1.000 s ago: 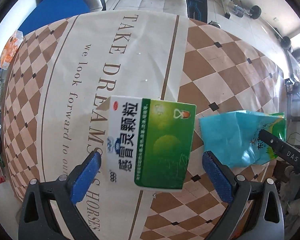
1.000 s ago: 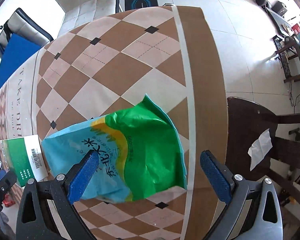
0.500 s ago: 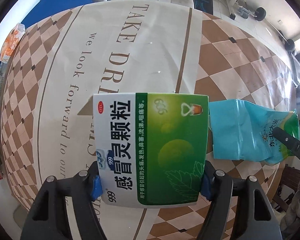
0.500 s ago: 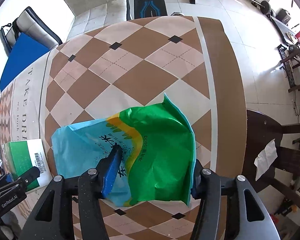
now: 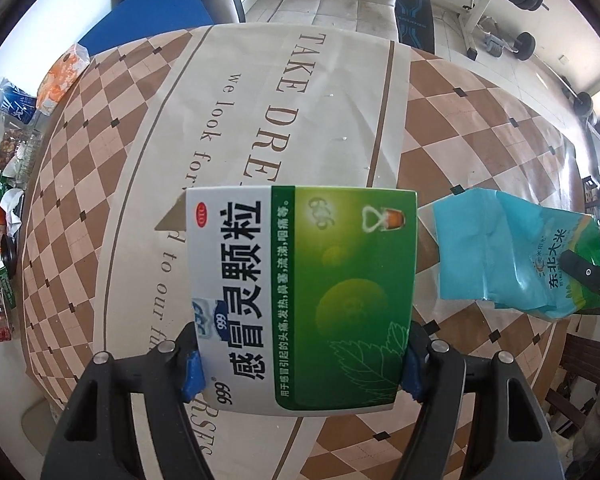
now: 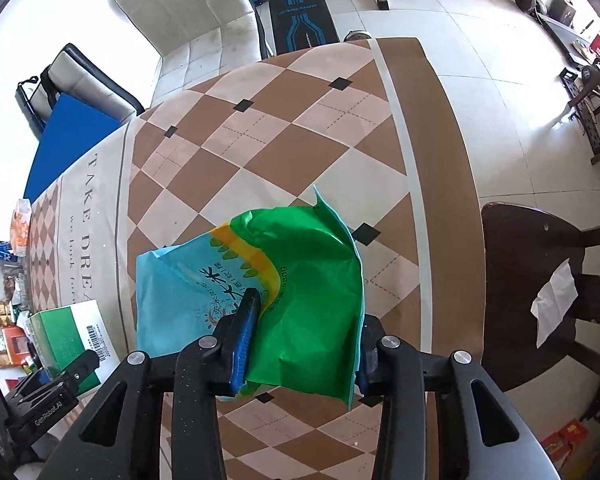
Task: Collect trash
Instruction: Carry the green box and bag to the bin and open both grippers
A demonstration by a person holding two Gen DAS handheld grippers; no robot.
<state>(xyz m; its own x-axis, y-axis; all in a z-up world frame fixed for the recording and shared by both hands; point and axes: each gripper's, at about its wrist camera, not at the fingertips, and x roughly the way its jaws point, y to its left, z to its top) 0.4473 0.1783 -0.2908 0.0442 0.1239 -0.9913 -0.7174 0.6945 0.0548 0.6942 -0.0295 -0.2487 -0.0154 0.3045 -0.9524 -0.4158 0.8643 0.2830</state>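
Left wrist view: left gripper clamps a stiff green-white cardboard box above the checkered worktop; right gripper, jaws just closing, pinches a crinkled blue-green plastic bag.

left gripper: points straight down at the table; blue pads press both sides of a green-and-white medicine box, which is held clear of the tablecloth.
right gripper: tilted steeply down; jaws have just been closing, and now pinch a crumpled blue-and-green rice bag between the blue pads.
relative pose: left gripper sits to the left of the right gripper, apart.
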